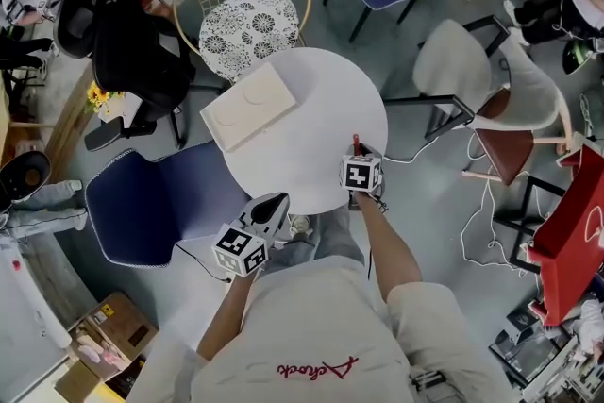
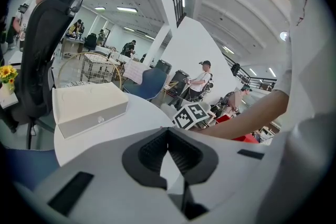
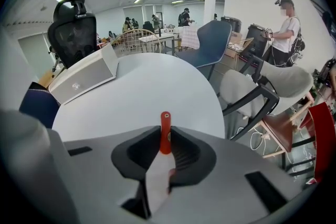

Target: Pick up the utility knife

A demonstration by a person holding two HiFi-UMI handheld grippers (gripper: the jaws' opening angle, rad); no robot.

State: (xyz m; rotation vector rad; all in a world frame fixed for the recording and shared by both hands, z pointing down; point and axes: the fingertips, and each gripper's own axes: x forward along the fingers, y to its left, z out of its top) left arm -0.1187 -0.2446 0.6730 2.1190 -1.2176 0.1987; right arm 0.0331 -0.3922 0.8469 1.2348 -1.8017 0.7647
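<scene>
The utility knife [image 3: 165,132] is a slim red handle with a hole at its far end. It lies at the near right edge of the round white table [image 1: 311,118] and shows as a red tip [image 1: 357,142] in the head view. My right gripper [image 3: 166,140] points steeply down with its dark pads closed against both sides of the handle [image 1: 358,154]. My left gripper [image 1: 272,206] hangs off the table's near left edge. Its jaws [image 2: 168,131] meet at the tips with nothing in them.
A flat cream box [image 1: 250,104] lies on the table's far left part. Round the table stand a blue chair [image 1: 151,203], a wire chair with a patterned cushion [image 1: 250,24], a black office chair [image 1: 123,38] and a white chair [image 1: 491,80]. People stand farther off.
</scene>
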